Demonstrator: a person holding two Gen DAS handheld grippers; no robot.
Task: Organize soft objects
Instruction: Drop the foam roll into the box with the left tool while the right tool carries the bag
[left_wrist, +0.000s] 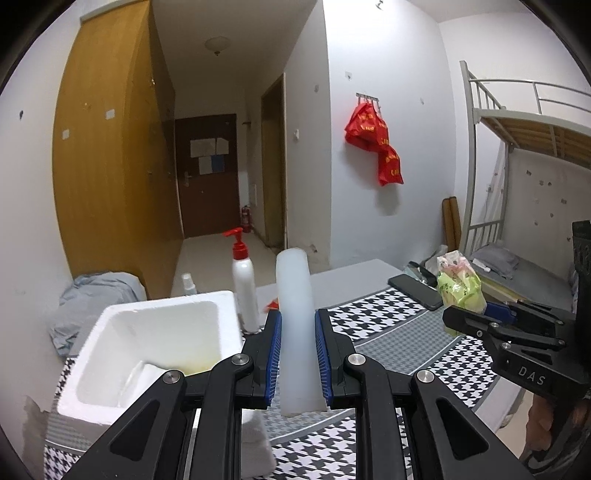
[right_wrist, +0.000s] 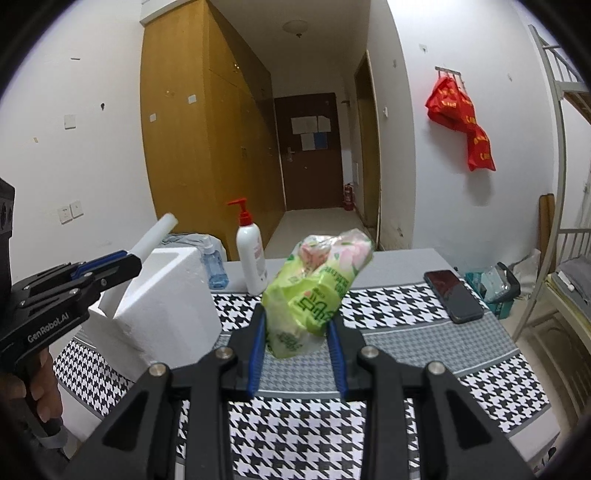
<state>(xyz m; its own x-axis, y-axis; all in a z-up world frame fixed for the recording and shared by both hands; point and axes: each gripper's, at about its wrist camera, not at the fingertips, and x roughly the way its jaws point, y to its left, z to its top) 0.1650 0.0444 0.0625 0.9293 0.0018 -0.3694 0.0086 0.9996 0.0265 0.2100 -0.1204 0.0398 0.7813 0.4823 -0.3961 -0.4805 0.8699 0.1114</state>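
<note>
The left gripper (left_wrist: 297, 354) has its blue pads pinching a pale, translucent foam-like cylinder (left_wrist: 295, 325), smooth and matte, sticking up just right of the foam box (left_wrist: 155, 332); its lower end is cut off behind the gripper body. The right gripper (right_wrist: 297, 345), off to the right of the box, is clamped on a crinkly lime-green plastic pack (right_wrist: 314, 291) with pink-and-white stuff inside, held up off the cloth; there's green print on it but I can't read it at this tilt. In the left view the right gripper's body reads "DAS", and in the right view the left one reads "GenRobot.AI". The box is chunky white styrofoam, open top, with a yellowish stain and something white lying in the bottom that I can't identify. Right behind it stands a white pump bottle (left_wrist: 244, 284) with a red pump, label too small to read, and a small clear spray bottle (right_wrist: 213, 267). Everything sits on a houndstooth cloth (left_wrist: 406, 332), black-and-white with grey bands. A black phone (right_wrist: 453, 295) lies far right of the box. A red bag (left_wrist: 375, 142) with yellow lettering, unreadable, hangs on the wall beyond.
</note>
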